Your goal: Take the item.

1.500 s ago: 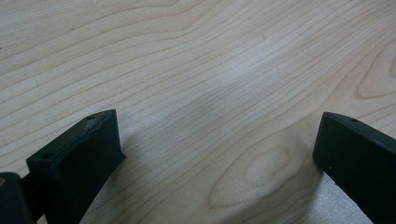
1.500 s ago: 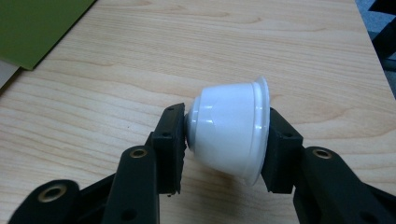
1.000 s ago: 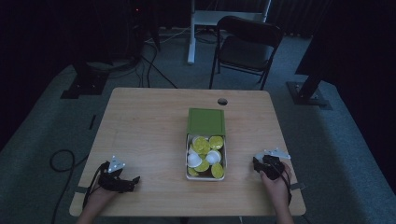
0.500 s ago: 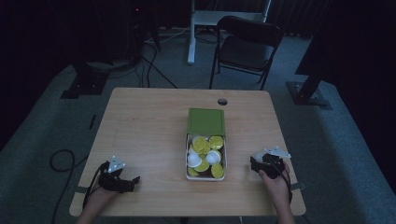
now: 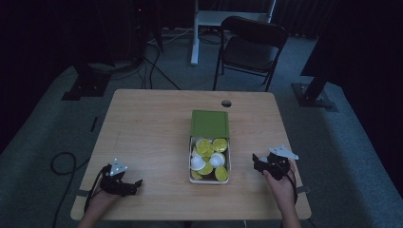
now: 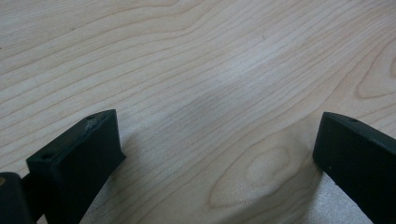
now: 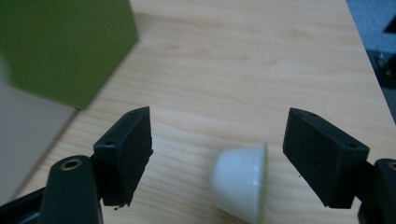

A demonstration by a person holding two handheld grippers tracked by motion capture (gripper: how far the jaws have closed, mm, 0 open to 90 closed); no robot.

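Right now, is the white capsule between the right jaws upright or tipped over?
Tipped over: the white capsule lies on its side on the table, its yellow-edged rim facing sideways, between the open right hand-held gripper jaws.

one green box (image 5: 209,124), about seven capsules (image 5: 206,147) inside, one white capsule (image 7: 240,186) outside, two tools

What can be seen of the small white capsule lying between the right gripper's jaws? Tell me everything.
The small white plastic-looking capsule is a tapered cup with a rounded closed end and a thin yellow-green lid rim. It lies tipped on its side on the light wooden table, rim facing the right-hand jaw. It sits between the open jaws of the right gripper, touching neither. It lies apart from the green box. In the high view it is a pale speck.
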